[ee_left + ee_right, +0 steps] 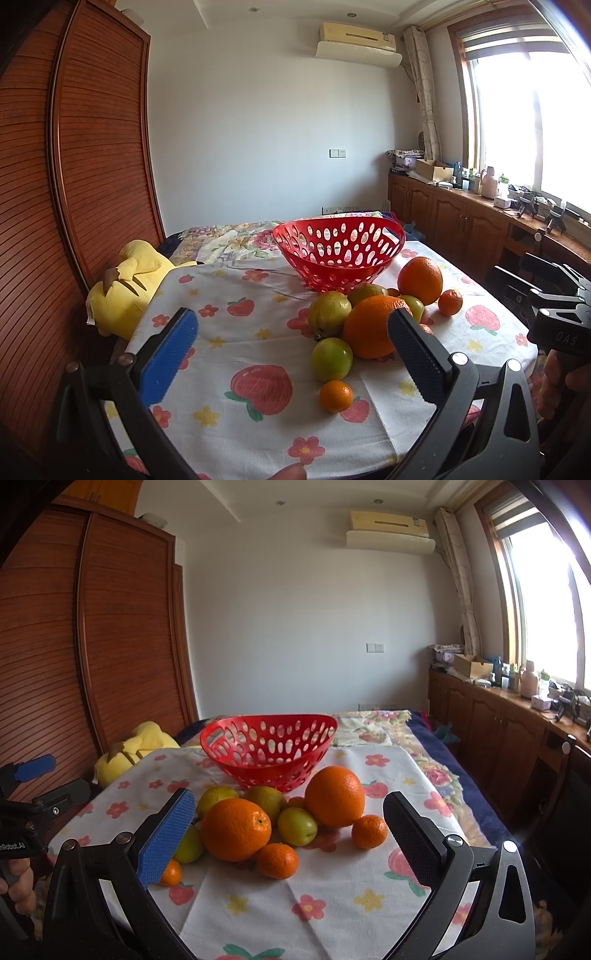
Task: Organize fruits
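Part of a small tangerine (170, 873) is being hidden behind the right hand-held gripper (290, 834), which is being held spread and empty. The left hand-held gripper (291, 347) is likewise being kept released. The fruits (236, 829) are being clustered on the tabletop (332, 897), just before the upright red basket (269, 746).

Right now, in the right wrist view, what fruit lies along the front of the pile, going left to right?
Small orange part-hidden by the blue pad → green fruit → big orange → small orange → green fruit → small orange.
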`<state>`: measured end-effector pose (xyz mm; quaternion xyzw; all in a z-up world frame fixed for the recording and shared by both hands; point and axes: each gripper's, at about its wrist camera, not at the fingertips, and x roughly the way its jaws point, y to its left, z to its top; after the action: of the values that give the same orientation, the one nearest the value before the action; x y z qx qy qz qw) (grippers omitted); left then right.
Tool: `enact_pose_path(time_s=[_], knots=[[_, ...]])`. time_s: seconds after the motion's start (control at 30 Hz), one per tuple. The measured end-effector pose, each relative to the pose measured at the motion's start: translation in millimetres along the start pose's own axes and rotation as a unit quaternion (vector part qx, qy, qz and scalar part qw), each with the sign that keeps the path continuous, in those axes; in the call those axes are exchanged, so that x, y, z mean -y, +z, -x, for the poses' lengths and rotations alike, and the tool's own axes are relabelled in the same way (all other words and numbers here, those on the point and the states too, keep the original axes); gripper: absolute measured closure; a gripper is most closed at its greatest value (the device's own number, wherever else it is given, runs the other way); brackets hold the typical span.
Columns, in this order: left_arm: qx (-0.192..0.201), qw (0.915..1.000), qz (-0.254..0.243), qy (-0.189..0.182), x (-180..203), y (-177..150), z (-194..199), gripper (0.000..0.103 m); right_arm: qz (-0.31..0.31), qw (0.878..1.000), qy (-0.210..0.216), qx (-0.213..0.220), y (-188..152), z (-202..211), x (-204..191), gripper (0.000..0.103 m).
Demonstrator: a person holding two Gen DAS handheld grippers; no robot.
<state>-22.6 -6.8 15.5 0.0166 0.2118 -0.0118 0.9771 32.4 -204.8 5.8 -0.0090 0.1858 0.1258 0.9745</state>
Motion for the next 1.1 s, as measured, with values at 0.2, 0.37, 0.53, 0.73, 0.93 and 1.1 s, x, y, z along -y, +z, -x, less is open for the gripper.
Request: enact_pose_path(time_s=[0.2,0.37,0.53,0.73,0.93,1.1], knots=[[-0.009,1.0,0.0,-0.002,-2,-5,-5,0.0,0.001,1.0,0.001,-0.003,-1,-2,-1,0.0],[-0.022,0.9997,0.004,-0.008,-5,-11,-14,0.0,-0.001,1.0,0.0,-0.01,-8,-6,3,0.0],[-0.04,0.9989,0.008,-0.023,-6,-21,-26,0.0,0.005,1.0,-0.006,-0.022,-18,-15,12,0.0],[-0.07,0.9966,0.012,-0.042,-4,-34,-47,0.001,-0.004,0.999,-0.013,-0.043,-33,-30,35,0.0],[-0.107,0.9922,0.017,-0.062,-2,-51,-70,0.005,0.005,0.997,-0.013,-0.075,-42,-49,51,0.005],[-0.128,0.9889,0.017,-0.074,-1,-62,-80,0.014,0.011,0.994,-0.004,-0.105,-43,-72,65,0.033]])
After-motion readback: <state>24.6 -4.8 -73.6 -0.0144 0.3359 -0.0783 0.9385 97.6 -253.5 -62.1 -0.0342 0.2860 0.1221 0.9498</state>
